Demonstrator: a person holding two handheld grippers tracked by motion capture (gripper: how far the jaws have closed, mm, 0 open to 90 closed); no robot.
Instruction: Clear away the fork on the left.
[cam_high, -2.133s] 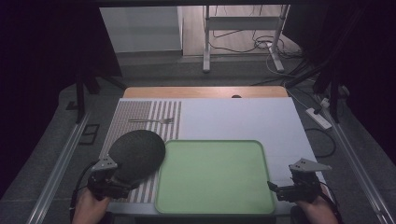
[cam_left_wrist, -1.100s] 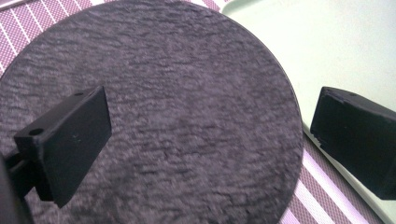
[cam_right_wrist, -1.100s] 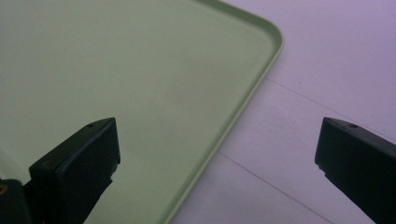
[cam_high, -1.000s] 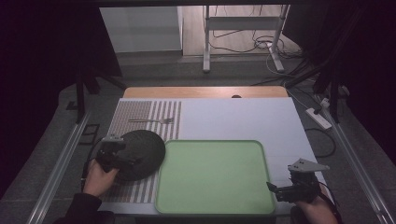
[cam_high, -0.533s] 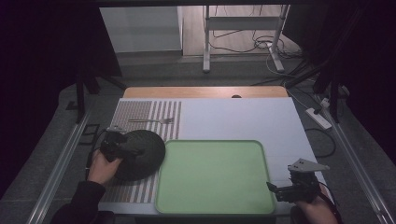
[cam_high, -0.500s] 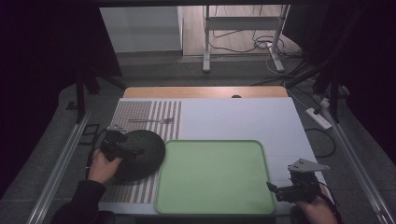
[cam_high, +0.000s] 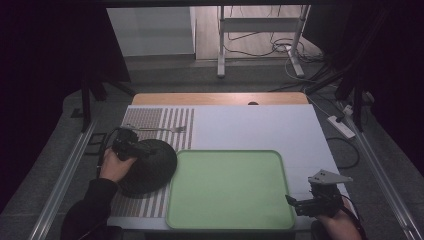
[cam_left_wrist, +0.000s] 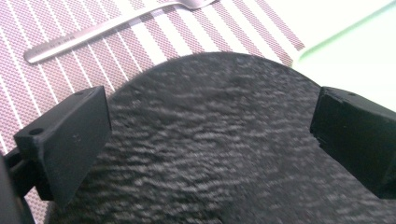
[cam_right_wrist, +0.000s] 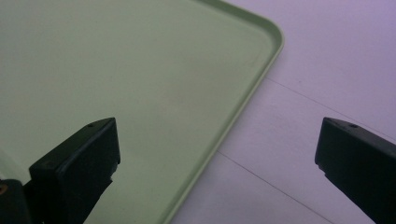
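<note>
Since two seconds ago my left gripper (cam_high: 131, 146) has travelled away from me, from the near left edge of the table up to the far left rim of the dark round plate (cam_high: 147, 167), while the plate, the tray and my right gripper have kept their places. My left hand (cam_high: 116, 167) now sits on the near left part of the plate.

In the left gripper view my jaws stand wide apart, with the plate's rough black surface (cam_left_wrist: 210, 144) between and beneath them; I cannot tell whether either jaw touches it. Beyond the plate's curved edge lies the striped placemat (cam_left_wrist: 140, 42), and on it, well ahead of my jaws, a metal fork (cam_left_wrist: 112, 25) lying across the stripes (its tines run out of the top of that view). Ahead and to the right of my right-hand jaw shows a corner of the green tray (cam_left_wrist: 355, 51).

In the high view the plate rests on the placemat (cam_high: 150, 120) with its right edge just touching or overlapping the tray (cam_high: 230, 190); the fork (cam_high: 162, 129) lies just beyond my left gripper.

My right gripper (cam_high: 312, 202) hovers at the tray's near right corner, jaws spread wide and holding nothing. In its own view the tray's rounded corner (cam_right_wrist: 261, 56) passes between my jaws, with the pale table (cam_right_wrist: 327, 74) to the right.
</note>
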